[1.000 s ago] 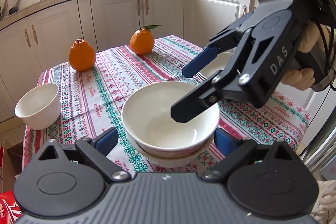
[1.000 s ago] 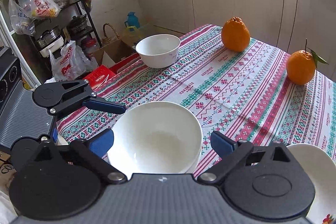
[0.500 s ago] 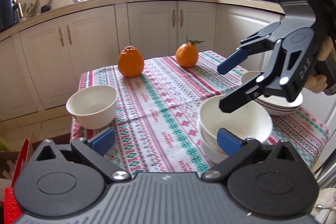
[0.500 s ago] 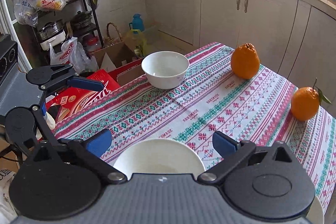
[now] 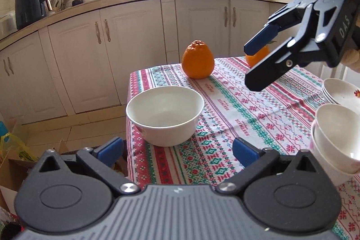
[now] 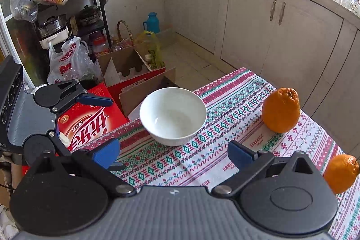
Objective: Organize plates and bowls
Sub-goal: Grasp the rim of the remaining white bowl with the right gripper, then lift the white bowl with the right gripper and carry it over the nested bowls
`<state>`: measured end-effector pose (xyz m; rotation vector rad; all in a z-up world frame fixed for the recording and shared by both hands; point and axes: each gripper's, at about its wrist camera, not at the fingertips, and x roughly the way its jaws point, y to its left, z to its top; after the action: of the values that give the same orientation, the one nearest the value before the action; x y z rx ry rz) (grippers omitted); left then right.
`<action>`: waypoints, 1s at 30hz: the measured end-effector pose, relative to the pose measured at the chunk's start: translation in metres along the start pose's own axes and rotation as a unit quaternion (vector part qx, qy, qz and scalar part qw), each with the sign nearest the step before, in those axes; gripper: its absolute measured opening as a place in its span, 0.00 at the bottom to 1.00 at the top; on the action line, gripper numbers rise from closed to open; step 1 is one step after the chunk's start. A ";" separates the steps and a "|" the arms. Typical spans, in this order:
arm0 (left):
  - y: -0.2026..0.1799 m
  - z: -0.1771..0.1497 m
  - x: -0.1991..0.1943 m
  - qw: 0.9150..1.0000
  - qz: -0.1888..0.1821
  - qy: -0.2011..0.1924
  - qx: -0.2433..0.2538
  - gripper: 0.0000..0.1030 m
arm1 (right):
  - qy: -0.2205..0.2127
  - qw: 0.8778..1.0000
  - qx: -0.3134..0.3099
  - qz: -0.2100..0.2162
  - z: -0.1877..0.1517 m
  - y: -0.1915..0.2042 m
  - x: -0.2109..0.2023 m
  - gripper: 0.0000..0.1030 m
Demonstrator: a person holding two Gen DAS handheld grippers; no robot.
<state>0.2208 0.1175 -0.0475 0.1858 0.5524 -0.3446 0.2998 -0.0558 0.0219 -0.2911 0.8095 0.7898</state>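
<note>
Sitting at the table (image 5: 236, 105) corner, mid-frame, the bowl (image 5: 165, 115) could be knocked off; both tools, left (image 5: 177, 149) and right (image 6: 173, 153), are held open, empty.

glossy ceramic bowl (image 5: 165, 115) on matt woven cloth tablecloth (image 5: 236, 109)
</note>
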 end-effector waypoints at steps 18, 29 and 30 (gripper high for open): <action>0.003 0.005 0.056 0.999 0.035 -0.005 -0.017 0.99 | 0.049 0.998 0.013 0.049 0.042 -0.034 0.102 0.95; 0.004 0.010 0.069 0.999 0.026 0.004 -0.022 0.91 | 0.057 0.995 0.028 0.077 0.045 -0.042 0.122 0.80; 0.004 0.010 0.068 0.999 0.027 0.004 -0.021 0.91 | 0.057 0.995 0.029 0.079 0.044 -0.042 0.123 0.78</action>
<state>0.2813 0.0998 -0.0763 0.1609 0.5603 -0.2791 0.4068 0.0021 -0.0415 -0.2233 0.9700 0.9015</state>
